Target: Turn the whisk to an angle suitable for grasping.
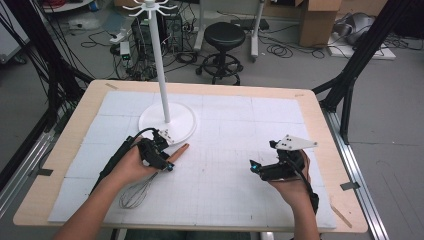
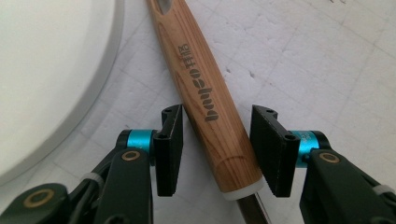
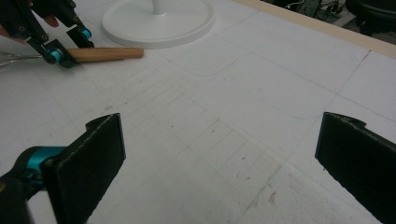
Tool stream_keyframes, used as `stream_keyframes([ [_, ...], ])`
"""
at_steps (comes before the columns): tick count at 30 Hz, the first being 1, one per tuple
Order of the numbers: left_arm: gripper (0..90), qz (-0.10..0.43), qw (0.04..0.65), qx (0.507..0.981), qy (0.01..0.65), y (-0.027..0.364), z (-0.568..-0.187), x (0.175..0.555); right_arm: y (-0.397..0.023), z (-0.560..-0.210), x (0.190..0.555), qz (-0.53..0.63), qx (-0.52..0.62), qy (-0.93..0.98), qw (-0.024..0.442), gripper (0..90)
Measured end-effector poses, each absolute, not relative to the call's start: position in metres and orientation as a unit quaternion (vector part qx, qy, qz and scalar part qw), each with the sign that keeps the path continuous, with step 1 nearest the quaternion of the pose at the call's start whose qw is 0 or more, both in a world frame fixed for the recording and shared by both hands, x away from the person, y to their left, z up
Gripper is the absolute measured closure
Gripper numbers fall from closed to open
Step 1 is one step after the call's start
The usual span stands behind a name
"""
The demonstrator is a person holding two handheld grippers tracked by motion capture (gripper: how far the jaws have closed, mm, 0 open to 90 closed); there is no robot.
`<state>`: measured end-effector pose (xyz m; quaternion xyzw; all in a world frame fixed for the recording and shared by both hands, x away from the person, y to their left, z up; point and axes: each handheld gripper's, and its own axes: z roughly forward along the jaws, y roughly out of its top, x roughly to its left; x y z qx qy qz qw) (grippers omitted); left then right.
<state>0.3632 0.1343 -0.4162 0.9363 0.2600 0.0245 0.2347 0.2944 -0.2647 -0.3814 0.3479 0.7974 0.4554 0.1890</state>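
Nearest the person, the wire loops of a whisk (image 1: 136,194) lie on the white foam mat (image 1: 225,190) that covers the worktop (image 1: 65,150), just ahead of the left forearm. The whisk's wooden handle (image 2: 205,88) runs forward and to the right from there, its tip poking out past the left gripper (image 1: 161,156).

In the left gripper view the jaws stand on either side of the handle near its wire end: the left-hand pad touches or nearly touches the wood, the right-hand pad stands a little apart, so the gripper is spread around the handle, not clamped on it. Dark lettering is printed along the handle; it looks like a brand word with small characters above it, but I cannot read it with certainty. A pale collar closes the handle's near end.

The right gripper (image 1: 267,170) hovers over bare mat at the right, well apart from the whisk, with its jaws spread wide and nothing between them.

Just beyond the handle sits the round white base (image 1: 177,120) of a stand, whose pole (image 1: 160,65) rises to a hooked top. Farther off, on the floor, stand a black stool (image 1: 224,40) and cardboard boxes (image 1: 320,20).
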Motion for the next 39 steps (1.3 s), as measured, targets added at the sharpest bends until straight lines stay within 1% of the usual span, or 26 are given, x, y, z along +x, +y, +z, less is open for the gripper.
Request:
stream_keyframes([
  [9,57.9,0.033,0.211,0.941,0.263,0.129,-0.414,0.361,-0.265,-0.381,0.294,0.456,0.347,0.797,0.19,0.4],
  [10,58.6,0.034,0.208,0.942,0.261,0.128,-0.413,0.361,-0.265,-0.381,0.294,0.456,0.348,0.797,0.189,0.4],
  [11,61.3,0.033,0.207,0.942,0.264,0.128,-0.413,0.361,-0.266,-0.381,0.294,0.459,0.348,0.795,0.19,0.4],
  [12,61.3,0.033,0.204,0.942,0.264,0.129,-0.412,0.361,-0.266,-0.381,0.294,0.459,0.348,0.795,0.19,0.4],
  [13,65.6,0.031,0.204,0.943,0.262,0.13,-0.412,0.361,-0.267,-0.38,0.294,0.459,0.349,0.794,0.191,0.4],
  [14,65.6,0.029,0.201,0.944,0.26,0.13,-0.412,0.361,-0.267,-0.38,0.294,0.459,0.349,0.794,0.191,0.4],
  [16,68.7,0.031,0.202,0.945,0.257,0.13,-0.413,0.361,-0.268,-0.38,0.294,0.459,0.351,0.794,0.19,0.4],
  [23,71.5,0.046,0.192,0.948,0.248,0.127,-0.412,0.358,-0.266,-0.381,0.295,0.456,0.351,0.795,0.19,0.4],
  [25,72.7,0.059,0.18,0.954,0.232,0.127,-0.411,0.356,-0.266,-0.381,0.295,0.456,0.349,0.796,0.191,0.4],
  [28,72.9,0.061,0.177,0.958,0.216,0.127,-0.41,0.354,-0.266,-0.381,0.295,0.458,0.35,0.795,0.191,0.4],
  [32,73.0,0.058,0.194,0.957,0.208,0.13,-0.407,0.354,-0.268,-0.381,0.294,0.459,0.355,0.792,0.191,0.4],
  [36,73.0,0.049,0.245,0.946,0.205,0.137,-0.394,0.352,-0.267,-0.383,0.296,0.452,0.354,0.796,0.189,0.4],
  [39,73.0,0.055,0.271,0.939,0.204,0.144,-0.382,0.351,-0.266,-0.383,0.296,0.454,0.353,0.796,0.188,0.4],
])
